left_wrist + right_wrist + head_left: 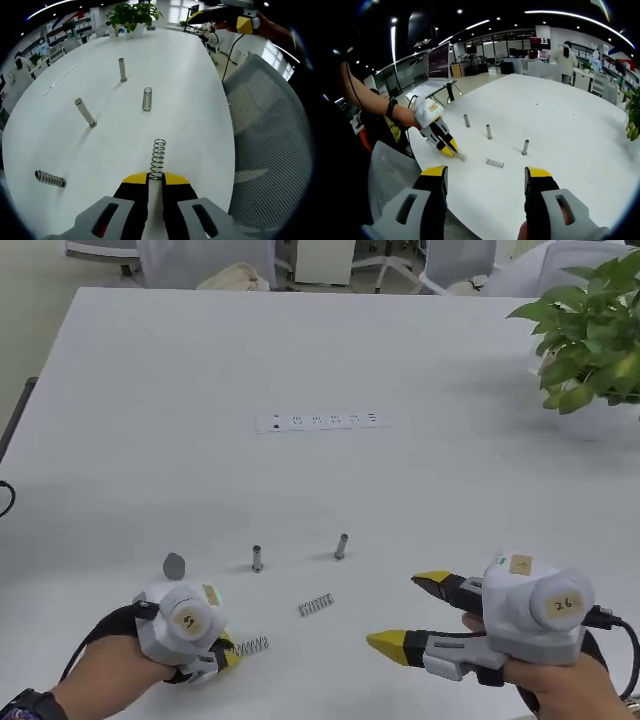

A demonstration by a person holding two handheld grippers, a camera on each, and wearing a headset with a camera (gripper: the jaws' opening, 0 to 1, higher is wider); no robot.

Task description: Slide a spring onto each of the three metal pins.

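Left gripper view — left tongs pinch a spring; right tongs gape.

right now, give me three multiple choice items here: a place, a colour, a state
1. The loose spring lies: A on a pin; B flat on the table near the pins; C on the floor.
2. The jaw tips are: A yellow; B red; C blue.
3. The left hand-held gripper is: A open; B lying down; C shut on the held spring.
1 B, it rests on the white top. 2 A, both pairs show yellow. 3 C, its jaws pinch the coil's end.
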